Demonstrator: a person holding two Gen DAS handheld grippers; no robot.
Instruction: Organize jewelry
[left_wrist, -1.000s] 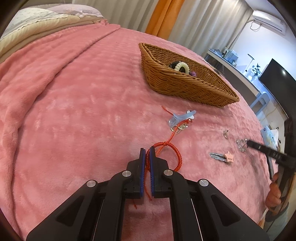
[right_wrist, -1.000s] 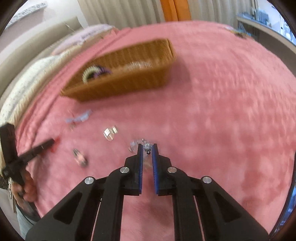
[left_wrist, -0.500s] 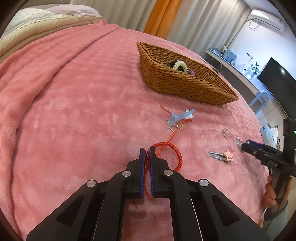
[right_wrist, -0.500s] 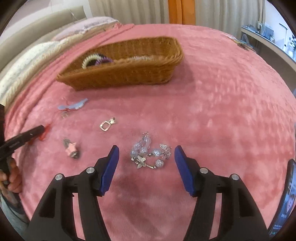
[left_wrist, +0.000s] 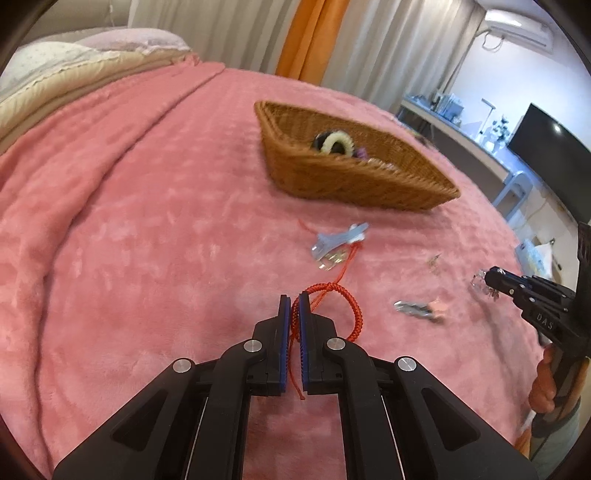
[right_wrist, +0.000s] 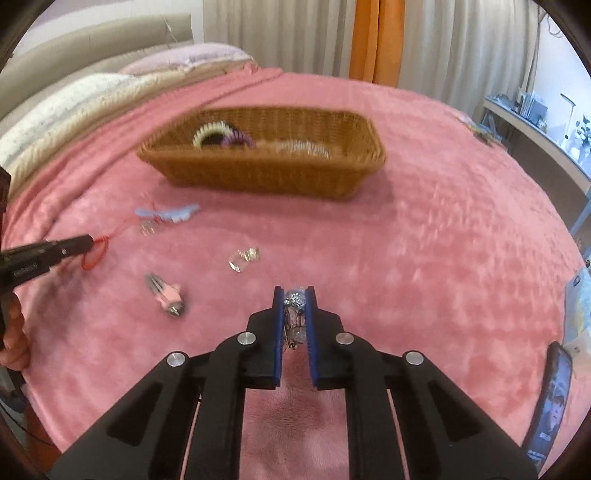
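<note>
Left tool: closed on the red cord bracelet, whose loop is seen beside the fingertips above the pink bed blanket.
Right tool: nearly closed, with the beaded crystal bracelet clamped between its blue pads.
Wicker basket: set farther up the bed, with hair ties held inside.
Loose pieces: a blue clip, a pink star clip and a small clear charm are left on the blanket.

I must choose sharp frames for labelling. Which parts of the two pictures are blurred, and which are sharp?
Left wrist view: the left gripper and red cord bracelet are sharp; the wicker basket and the pink hair clip are smeared. Right wrist view: the right gripper and its beaded bracelet are sharp; basket and blue clip are blurred by motion.
</note>
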